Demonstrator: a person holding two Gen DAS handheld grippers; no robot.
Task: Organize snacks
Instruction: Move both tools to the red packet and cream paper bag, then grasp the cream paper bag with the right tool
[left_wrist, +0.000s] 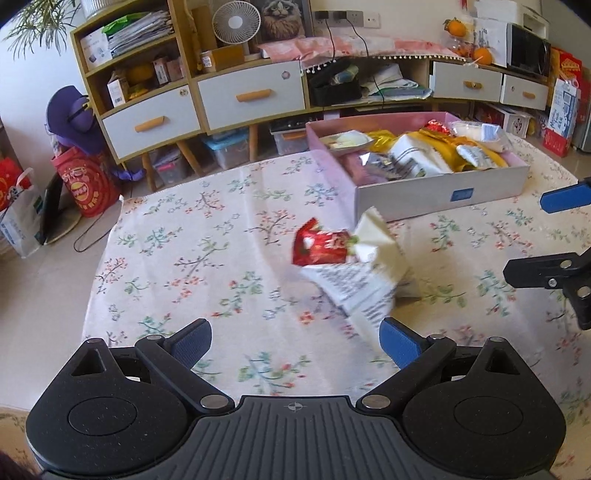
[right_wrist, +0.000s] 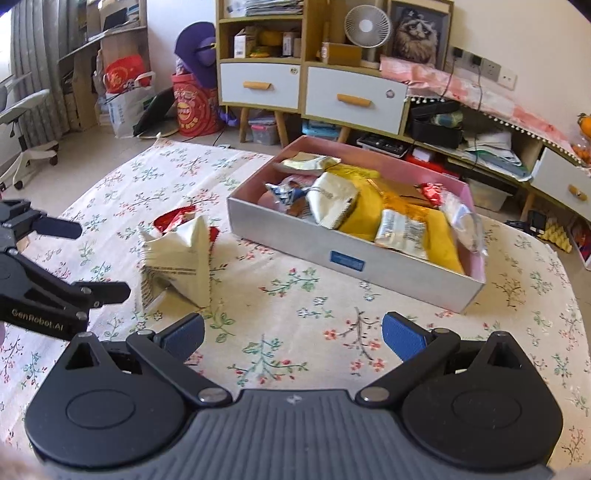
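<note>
On floral cloth, white packet (left_wrist: 364, 273) + red packet (left_wrist: 320, 246) lie touching at 12 o'clock of left gripper (left_wrist: 295, 341), jaws spread, empty. Right gripper (right_wrist: 293, 338) likewise wide, empty. Box (right_wrist: 347, 254) near, at 1. Packets prob. light, crinkly, slippery; pinch crimped top seam.

A white snack packet (left_wrist: 369, 273) with printed text lies crumpled and partly upright on the flowered bench cloth, touching a red snack packet (left_wrist: 320, 246) that lies beside and partly behind it. Near both stands an open shallow box (right_wrist: 343, 254), pink inside with grey outer walls, filled with yellow, white, silver and red snack packets (right_wrist: 391, 218) piled loosely.
</note>
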